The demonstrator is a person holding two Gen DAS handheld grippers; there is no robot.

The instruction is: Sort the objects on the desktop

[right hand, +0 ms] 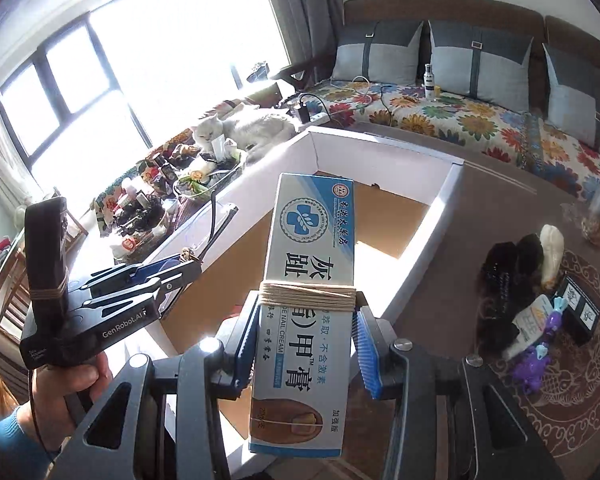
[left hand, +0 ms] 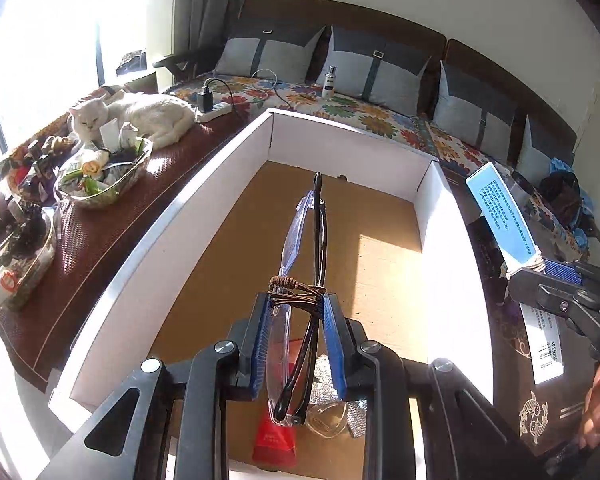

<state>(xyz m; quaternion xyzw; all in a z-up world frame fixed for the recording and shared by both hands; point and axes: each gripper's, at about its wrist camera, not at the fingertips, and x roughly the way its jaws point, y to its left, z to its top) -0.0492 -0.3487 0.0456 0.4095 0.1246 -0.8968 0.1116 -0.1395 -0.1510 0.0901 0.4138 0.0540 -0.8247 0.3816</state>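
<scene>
My left gripper (left hand: 296, 300) is shut on a pair of folded black-framed glasses (left hand: 318, 240) with a brown cord, held above the open white cardboard box (left hand: 172, 236). A red packet (left hand: 274, 436) and a clear glass piece (left hand: 330, 420) lie on the box floor under it. My right gripper (right hand: 306, 312) is shut on a blue-and-white nail cream box (right hand: 310, 248) wrapped with string, held over the box's right wall (right hand: 428, 240). The left gripper (right hand: 180, 266) shows in the right wrist view, the right gripper (left hand: 556, 276) with the cream box (left hand: 500, 216) in the left wrist view.
A white cat (left hand: 136, 116) lies on the dark table behind a glass bowl of clutter (left hand: 104, 176). Small bottles (left hand: 12, 216) crowd the left. A hairbrush (right hand: 496, 280), a purple toy (right hand: 540, 360) and small items lie on the right mat. A sofa (left hand: 380, 112) stands behind.
</scene>
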